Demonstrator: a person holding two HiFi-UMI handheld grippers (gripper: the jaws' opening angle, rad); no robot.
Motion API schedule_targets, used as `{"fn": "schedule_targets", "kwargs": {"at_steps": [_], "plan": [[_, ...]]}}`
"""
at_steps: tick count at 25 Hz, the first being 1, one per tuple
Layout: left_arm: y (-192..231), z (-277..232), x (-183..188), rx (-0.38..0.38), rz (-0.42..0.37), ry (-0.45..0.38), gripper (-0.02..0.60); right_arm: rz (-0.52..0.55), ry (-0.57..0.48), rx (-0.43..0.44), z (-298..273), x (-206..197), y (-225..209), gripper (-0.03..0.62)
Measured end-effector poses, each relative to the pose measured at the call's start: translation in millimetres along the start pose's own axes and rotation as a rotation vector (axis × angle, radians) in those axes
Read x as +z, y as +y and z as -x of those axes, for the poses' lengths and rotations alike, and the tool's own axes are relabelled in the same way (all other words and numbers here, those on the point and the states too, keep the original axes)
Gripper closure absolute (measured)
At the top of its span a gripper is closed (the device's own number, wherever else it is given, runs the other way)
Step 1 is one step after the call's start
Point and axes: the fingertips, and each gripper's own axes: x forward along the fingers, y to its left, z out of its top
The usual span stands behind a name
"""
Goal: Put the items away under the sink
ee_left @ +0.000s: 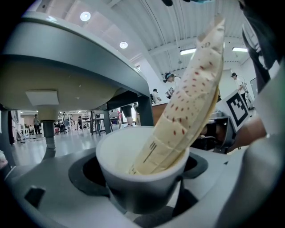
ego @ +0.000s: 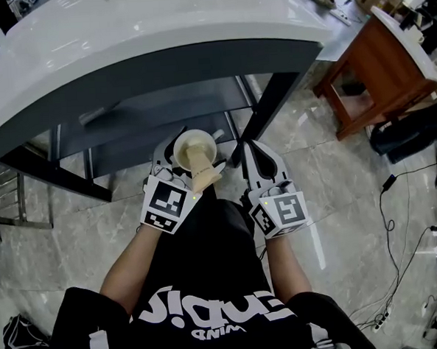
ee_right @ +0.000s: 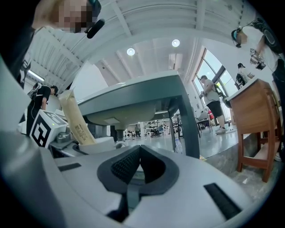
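Note:
A white cup (ego: 193, 146) with a tall beige packet (ego: 204, 175) standing in it is held just in front of the sink's lower shelf (ego: 156, 118). My left gripper (ego: 188, 156) is shut on the cup. In the left gripper view the cup (ee_left: 142, 178) sits between the jaws and the red-speckled packet (ee_left: 189, 98) leans to the right. My right gripper (ego: 250, 153) hovers beside it, shut and empty, its pads (ee_right: 127, 167) pressed together. The grey sink (ego: 158, 33) curves overhead.
A brown wooden cabinet (ego: 378, 72) stands to the right, with cables (ego: 398, 218) trailing over the marble floor. A metal rack (ego: 13, 197) is at the left. The sink's dark leg (ego: 273, 100) rises close to the right gripper.

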Motion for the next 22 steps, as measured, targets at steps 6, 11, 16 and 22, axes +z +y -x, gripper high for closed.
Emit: {"fn": "schedule_targets", "kwargs": {"at_steps": [6,11,16,22], "plan": [[19,-12,-13,0.035,-0.002,0.023,0.112,0.001,0.007,0.02,-6,-3,5,0.576],[36,-22,-26,0.069,0.008,0.043,0.112,0.002,0.016,0.026,-8,-7,6,0.576],[54,-34,-34,0.101,0.005,0.066,0.112,0.008,0.021,0.038,-14,-7,7,0.576],[76,-49,-35,0.155,-0.001,0.067,0.112,0.006,0.031,0.046,-17,-9,5,0.576]]}}
